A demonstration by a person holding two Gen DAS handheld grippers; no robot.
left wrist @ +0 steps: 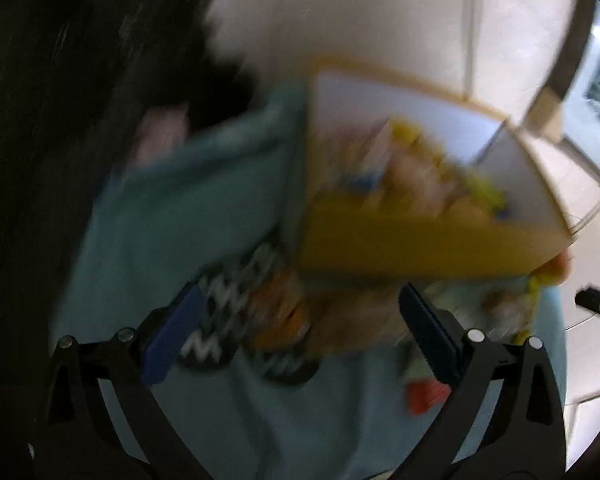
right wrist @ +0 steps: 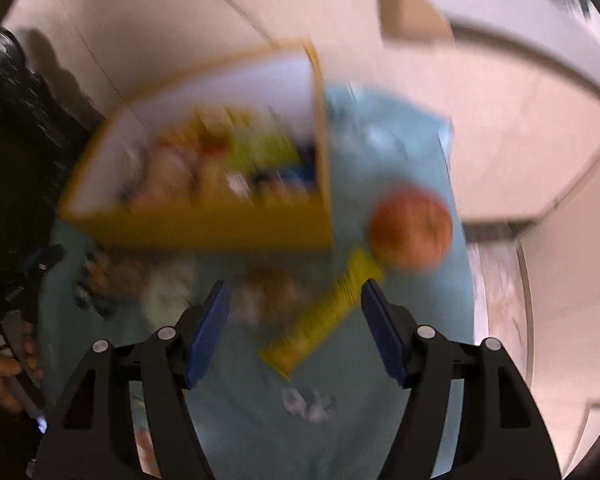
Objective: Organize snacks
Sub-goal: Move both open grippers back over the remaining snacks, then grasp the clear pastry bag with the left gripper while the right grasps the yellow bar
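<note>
My right gripper [right wrist: 294, 332] stands with jaws apart and empty; the yellow snack bar [right wrist: 324, 316] lies between them on the blue cloth [right wrist: 400, 152]. I judge it light, crinkly and slippery: grip across its middle. My left gripper [left wrist: 300, 332] gapes wide over blurred packets [left wrist: 284, 312], lower centre. The yellow box [left wrist: 412, 240] sits above.

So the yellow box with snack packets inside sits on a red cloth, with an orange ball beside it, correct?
Not quite: the cloth is light blue, not red. The right wrist view shows it plainly under the yellow box with snack packets inside, and the round orange ball lies on the same cloth beside the box. The rest stands.
</note>
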